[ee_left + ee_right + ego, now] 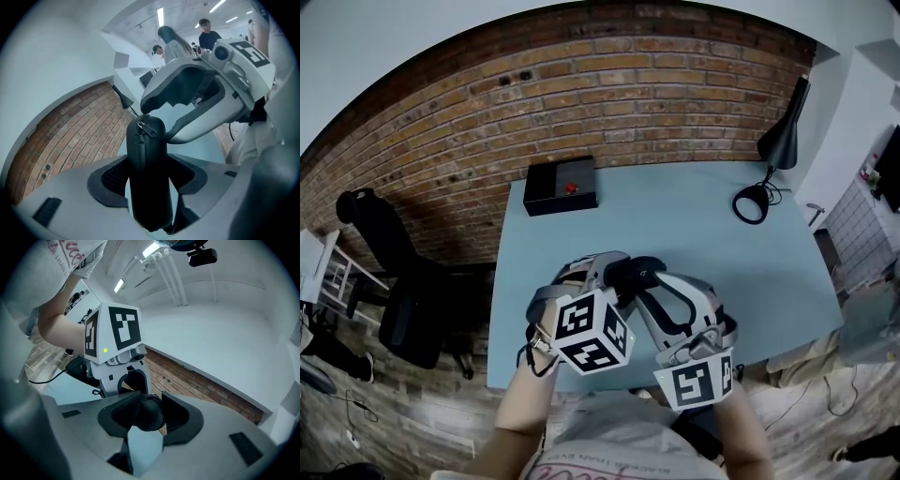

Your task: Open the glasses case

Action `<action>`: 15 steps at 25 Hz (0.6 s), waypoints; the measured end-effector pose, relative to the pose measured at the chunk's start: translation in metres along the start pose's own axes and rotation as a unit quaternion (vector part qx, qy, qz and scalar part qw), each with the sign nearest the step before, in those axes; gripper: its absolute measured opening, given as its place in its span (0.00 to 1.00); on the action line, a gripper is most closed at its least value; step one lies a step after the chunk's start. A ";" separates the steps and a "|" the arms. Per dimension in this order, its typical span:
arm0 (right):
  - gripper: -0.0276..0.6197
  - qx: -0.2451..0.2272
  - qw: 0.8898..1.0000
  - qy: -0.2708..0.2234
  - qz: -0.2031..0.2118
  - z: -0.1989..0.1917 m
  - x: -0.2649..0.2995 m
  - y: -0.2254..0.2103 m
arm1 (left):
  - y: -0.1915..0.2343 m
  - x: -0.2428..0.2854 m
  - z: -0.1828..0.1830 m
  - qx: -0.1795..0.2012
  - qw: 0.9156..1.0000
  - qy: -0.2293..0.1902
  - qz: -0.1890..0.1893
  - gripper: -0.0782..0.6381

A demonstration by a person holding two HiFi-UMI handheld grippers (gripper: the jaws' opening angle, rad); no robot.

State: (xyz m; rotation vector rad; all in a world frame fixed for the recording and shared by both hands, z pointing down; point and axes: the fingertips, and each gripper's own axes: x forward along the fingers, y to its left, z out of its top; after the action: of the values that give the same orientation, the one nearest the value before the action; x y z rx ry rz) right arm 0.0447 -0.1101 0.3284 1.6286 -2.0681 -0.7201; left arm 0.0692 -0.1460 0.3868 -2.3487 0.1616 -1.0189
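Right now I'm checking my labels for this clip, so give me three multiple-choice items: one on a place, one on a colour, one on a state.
1. Where on the table does the black box stand? A) far left corner, by the brick wall B) centre C) near right corner
2. What colour is the table top? A) white B) light blue C) brown
3. The left claw is: A) open, empty B) shut on the glasses case C) out of view
Answers: 1 A, it sits at the far corner beside the wall; 2 B, the bare top shows pale blue; 3 B, its pads clamp the case's sides.
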 end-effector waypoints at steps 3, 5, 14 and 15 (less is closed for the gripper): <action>0.25 0.002 1.000 0.003 0.010 0.001 0.005 0.004 | -0.005 0.002 -0.003 0.023 0.999 0.021 -0.009 0.47; 0.25 0.011 1.000 0.006 0.019 0.000 0.008 0.005 | -0.005 0.003 -0.005 0.030 0.999 0.028 -0.007 0.47; 0.20 0.056 0.998 -0.011 0.038 0.006 0.004 -0.004 | -0.006 0.002 0.000 0.017 1.000 0.002 -0.018 0.47; 0.20 0.063 0.997 -0.013 0.041 0.007 0.003 -0.004 | -0.007 0.003 0.000 0.016 1.000 0.000 -0.017 0.47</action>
State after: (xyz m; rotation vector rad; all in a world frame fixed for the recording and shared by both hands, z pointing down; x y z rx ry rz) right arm 0.0429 -0.1131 0.3203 1.5956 -2.2253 -0.5975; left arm 0.0706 -0.1412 0.3921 -2.3294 0.1042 -1.0313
